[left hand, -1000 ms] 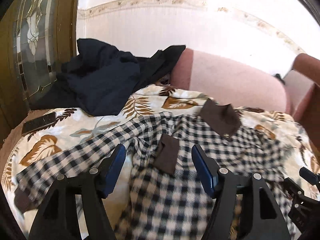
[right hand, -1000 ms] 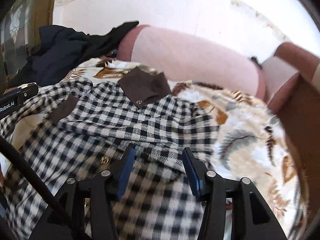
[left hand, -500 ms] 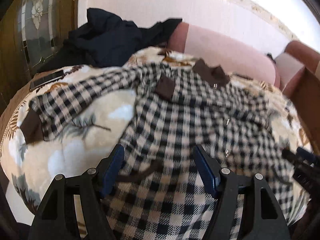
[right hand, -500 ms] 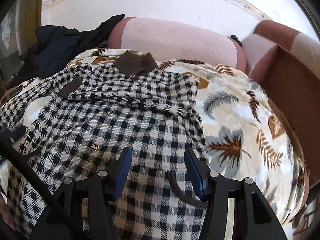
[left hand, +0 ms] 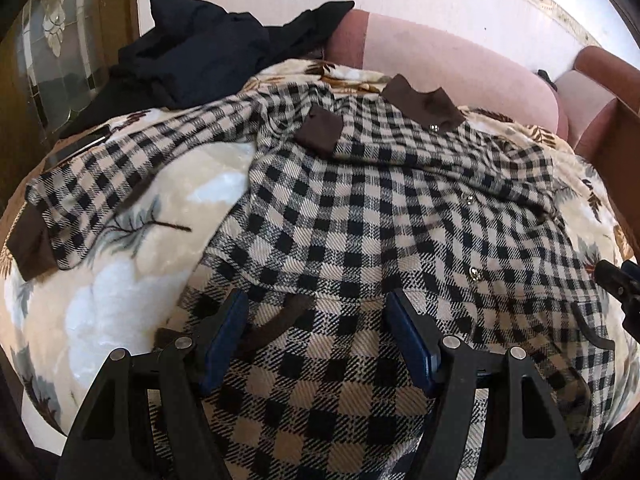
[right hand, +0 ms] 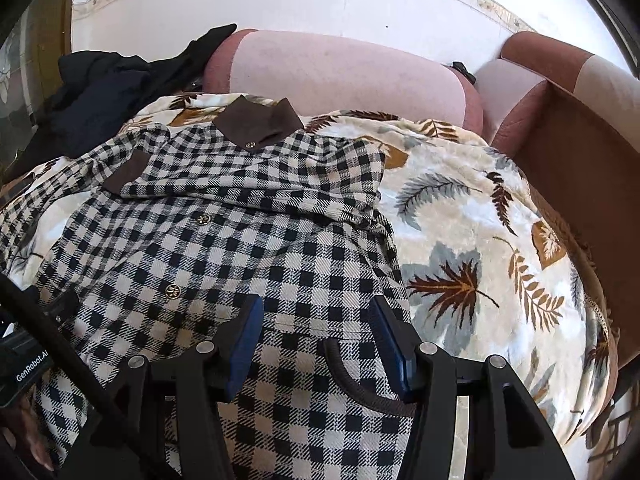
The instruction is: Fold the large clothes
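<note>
The shirt [left hand: 360,216] is checked in black and cream, with a plain dark brown collar [left hand: 424,104] and dark brown cuffs [left hand: 28,236]; its buttons [right hand: 173,291] look gold. Beneath it the blanket [right hand: 480,248] is cream, printed with brown, ochre and grey-blue leaves. In the upper left of the frame lies a pile of navy and black clothes [left hand: 208,48]. The sofa back [right hand: 352,76] is pale pink with reddish-brown edges. Both grippers' bodies are black, their pads [left hand: 224,336] blue.
</note>
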Available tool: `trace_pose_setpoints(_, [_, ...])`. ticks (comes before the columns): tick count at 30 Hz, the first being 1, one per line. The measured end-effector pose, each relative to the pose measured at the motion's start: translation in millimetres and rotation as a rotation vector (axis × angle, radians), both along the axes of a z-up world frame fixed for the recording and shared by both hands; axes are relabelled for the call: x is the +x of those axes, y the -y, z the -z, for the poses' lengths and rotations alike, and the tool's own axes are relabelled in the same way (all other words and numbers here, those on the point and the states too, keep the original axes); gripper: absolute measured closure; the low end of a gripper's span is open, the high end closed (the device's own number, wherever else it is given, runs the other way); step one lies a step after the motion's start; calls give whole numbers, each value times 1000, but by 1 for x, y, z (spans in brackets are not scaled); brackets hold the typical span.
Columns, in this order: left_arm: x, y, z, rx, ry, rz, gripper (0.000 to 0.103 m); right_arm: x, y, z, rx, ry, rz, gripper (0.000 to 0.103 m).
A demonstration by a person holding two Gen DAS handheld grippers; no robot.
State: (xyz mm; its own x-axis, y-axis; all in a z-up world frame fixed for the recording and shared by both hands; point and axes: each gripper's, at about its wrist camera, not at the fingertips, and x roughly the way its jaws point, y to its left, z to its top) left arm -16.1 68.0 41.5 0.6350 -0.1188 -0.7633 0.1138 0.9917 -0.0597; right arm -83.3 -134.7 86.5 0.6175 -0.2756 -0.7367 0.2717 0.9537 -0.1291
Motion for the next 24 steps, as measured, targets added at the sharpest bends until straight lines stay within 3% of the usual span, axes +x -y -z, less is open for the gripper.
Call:
trace_pose_setpoints(18, [9, -2, 8, -25, -26, -8, 32, 13, 1, 17, 5, -44, 1, 44])
trace_pose_setpoints(24, [6, -7, 1, -34, 6, -26, 32, 16, 1, 21, 1, -54, 1, 44])
